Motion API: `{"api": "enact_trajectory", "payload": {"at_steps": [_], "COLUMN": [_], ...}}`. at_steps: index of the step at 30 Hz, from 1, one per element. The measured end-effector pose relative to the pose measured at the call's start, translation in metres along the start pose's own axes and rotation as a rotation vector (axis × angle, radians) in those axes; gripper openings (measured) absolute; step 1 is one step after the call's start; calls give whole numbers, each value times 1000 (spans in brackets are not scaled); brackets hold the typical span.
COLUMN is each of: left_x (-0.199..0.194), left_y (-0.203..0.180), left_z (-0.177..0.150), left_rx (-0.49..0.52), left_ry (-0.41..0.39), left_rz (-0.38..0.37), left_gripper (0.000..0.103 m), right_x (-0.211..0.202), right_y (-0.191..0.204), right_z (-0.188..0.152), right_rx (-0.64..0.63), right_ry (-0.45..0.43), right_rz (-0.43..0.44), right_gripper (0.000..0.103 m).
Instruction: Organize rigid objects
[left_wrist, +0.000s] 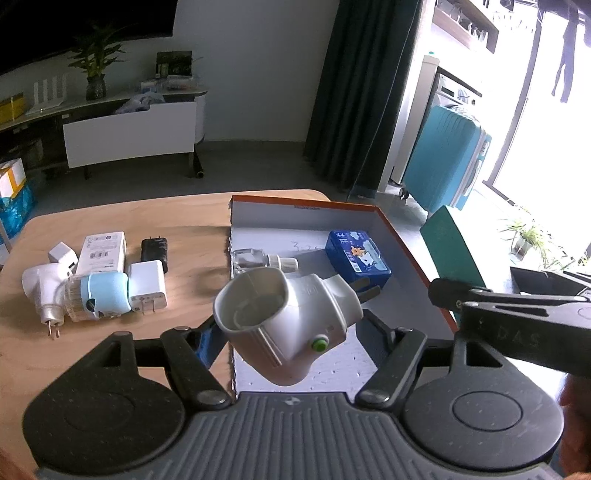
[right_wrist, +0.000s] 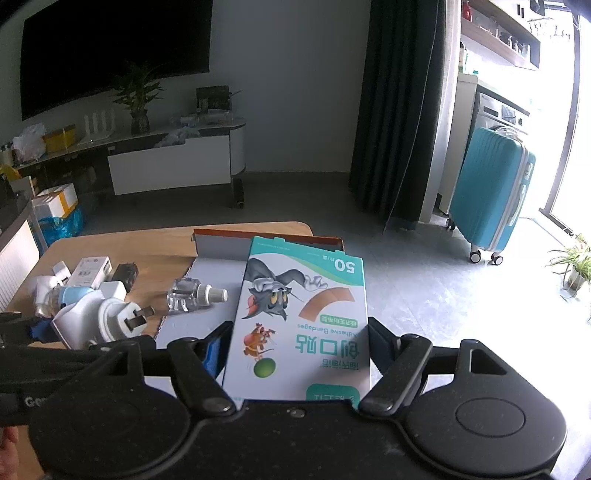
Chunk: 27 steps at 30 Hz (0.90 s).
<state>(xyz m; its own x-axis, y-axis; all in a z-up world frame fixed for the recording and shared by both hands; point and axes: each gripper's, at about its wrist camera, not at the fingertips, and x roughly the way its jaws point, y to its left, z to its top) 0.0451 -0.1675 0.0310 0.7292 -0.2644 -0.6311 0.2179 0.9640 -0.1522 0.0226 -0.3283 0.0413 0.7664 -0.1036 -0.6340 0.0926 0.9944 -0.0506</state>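
My left gripper (left_wrist: 290, 334) is shut on a white plug-in heater (left_wrist: 291, 321) with a green button, which hangs over the near left part of a shallow orange-rimmed box (left_wrist: 400, 236). Inside the box lie a clear bottle with a white cap (left_wrist: 258, 260) and a small blue pack (left_wrist: 356, 256). My right gripper (right_wrist: 297, 345) is shut on a teal-and-white bandage box (right_wrist: 303, 317) printed with a cartoon cat and mouse. It holds that above the right side of the orange-rimmed box (right_wrist: 266, 234). The heater (right_wrist: 99, 317) also shows at the left of the right wrist view.
On the wooden table (left_wrist: 184, 218), left of the box, lie white chargers (left_wrist: 147, 286), a black charger (left_wrist: 155, 251), a white carton (left_wrist: 103, 249), a blue-topped bottle unit (left_wrist: 99, 297) and another white plug (left_wrist: 44, 290). A teal suitcase (right_wrist: 491, 192) stands on the floor at right.
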Motion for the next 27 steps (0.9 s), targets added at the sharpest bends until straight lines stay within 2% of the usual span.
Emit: {"api": "enact_trajectory", "payload": {"at_steps": [27], "left_x": [14], "left_y": [-3], "left_z": [1], "left_rx": [24], "left_ry": [23], "left_rz": [-11], "left_gripper": [75], "right_x": [21], "right_y": [-1], "right_z": [7], "right_rx": [2], "right_ry": [26], "right_rz": [-3], "right_gripper": [88]}}
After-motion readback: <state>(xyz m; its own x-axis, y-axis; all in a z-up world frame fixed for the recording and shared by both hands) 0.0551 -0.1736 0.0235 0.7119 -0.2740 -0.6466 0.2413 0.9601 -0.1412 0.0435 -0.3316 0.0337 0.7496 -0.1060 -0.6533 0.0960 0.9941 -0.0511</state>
